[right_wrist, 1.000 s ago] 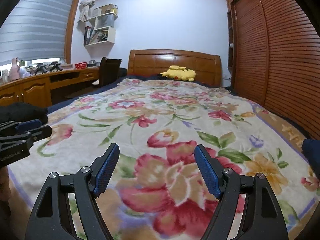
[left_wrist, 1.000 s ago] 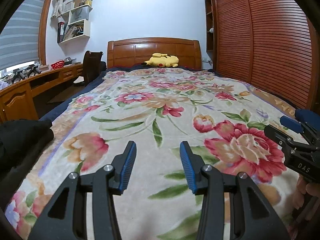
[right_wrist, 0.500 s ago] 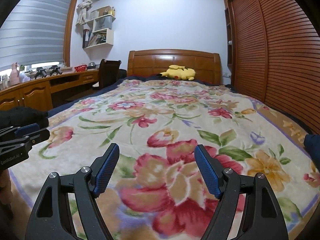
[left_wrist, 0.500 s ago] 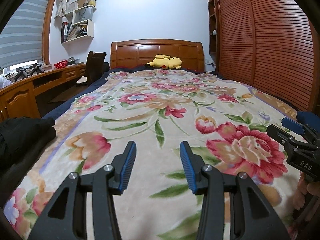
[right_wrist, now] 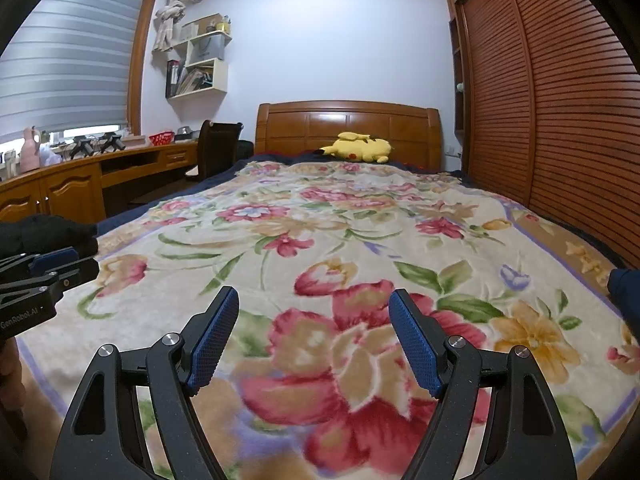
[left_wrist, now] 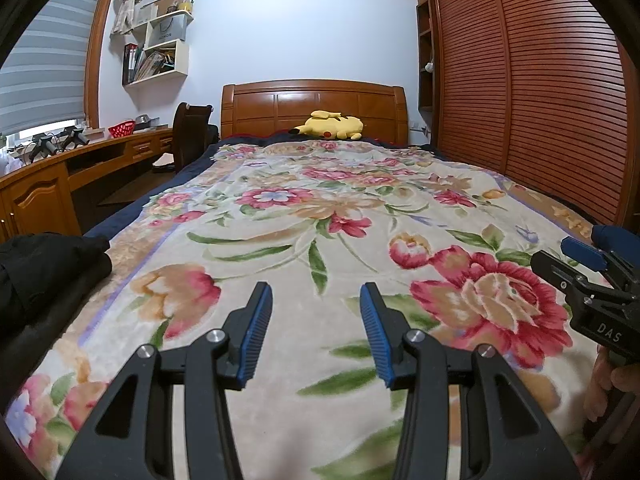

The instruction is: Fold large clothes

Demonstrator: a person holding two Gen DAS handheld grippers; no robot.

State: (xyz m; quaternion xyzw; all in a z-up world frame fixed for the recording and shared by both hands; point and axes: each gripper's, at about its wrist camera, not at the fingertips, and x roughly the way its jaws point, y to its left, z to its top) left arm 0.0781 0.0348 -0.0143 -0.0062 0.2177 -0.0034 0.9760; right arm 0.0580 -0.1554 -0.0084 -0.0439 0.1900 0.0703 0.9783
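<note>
Floral bed [left_wrist: 320,208]; black garment [left_wrist: 36,268], perhaps bunched, left; both tools apart, empty

a cream blanket [left_wrist: 304,280] patterned with red, pink and peach flowers and green leaves is seen; a yellow plush toy [left_wrist: 332,125], a black garment [left_wrist: 44,268] and blue-padded black grippers are shown.
</note>
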